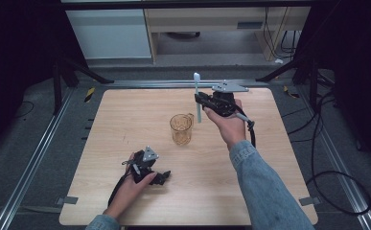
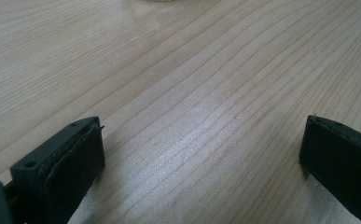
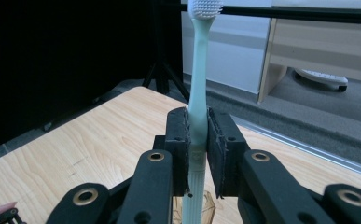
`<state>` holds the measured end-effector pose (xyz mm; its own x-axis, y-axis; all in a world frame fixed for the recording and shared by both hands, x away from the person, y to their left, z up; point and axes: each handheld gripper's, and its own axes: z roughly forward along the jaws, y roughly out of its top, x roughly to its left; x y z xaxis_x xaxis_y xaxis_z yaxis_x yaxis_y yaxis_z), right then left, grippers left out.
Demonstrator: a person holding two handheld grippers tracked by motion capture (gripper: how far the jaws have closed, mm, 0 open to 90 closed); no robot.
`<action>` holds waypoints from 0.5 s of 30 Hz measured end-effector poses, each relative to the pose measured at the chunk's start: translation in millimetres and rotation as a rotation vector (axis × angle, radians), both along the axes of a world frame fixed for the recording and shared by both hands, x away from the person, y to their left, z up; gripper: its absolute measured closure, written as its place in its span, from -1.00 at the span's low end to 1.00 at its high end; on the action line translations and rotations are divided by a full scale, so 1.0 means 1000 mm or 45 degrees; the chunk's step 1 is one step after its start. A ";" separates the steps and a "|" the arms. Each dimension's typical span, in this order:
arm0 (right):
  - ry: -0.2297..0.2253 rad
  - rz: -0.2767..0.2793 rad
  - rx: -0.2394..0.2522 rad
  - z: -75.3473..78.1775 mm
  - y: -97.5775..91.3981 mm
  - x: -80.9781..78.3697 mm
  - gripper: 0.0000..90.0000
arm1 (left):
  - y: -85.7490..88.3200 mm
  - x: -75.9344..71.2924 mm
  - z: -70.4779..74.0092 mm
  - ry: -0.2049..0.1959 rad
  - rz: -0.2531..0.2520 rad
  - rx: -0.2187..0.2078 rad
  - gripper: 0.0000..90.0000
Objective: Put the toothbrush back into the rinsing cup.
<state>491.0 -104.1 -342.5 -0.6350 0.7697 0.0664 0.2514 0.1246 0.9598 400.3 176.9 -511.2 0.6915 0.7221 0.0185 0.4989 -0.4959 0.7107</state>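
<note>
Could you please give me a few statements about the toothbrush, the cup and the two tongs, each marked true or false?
1. The right tongs are shut on the toothbrush. True.
2. The toothbrush points bristles down. False: its bristle head is up.
3. The left tongs hold the cup. False: they are open, low over the bare table.
4. The cup stands upright on the table. True.
5. The toothbrush lies flat on the table. False: it is held in the air.

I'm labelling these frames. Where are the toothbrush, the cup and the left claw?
toothbrush (image 3: 197, 88): right gripper view, mid handle.
cup (image 1: 180, 129): high view, amber side wall.
left claw (image 1: 164, 177): high view, between its tips.
</note>
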 end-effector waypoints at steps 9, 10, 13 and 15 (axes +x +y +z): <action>-0.050 -0.016 0.033 -0.002 0.000 0.003 0.76 | 0.000 0.000 0.000 -0.001 0.002 0.001 -1.00; -0.057 -0.018 0.043 -0.002 0.000 0.003 0.76 | 0.000 0.000 0.000 -0.001 0.002 0.001 -1.00; -0.076 -0.026 0.062 -0.002 0.000 0.004 0.76 | 0.000 0.000 0.000 -0.001 0.002 0.001 -1.00; -0.088 -0.030 0.069 -0.002 0.000 0.005 0.76 | 0.000 0.000 0.000 0.000 0.001 0.000 -1.00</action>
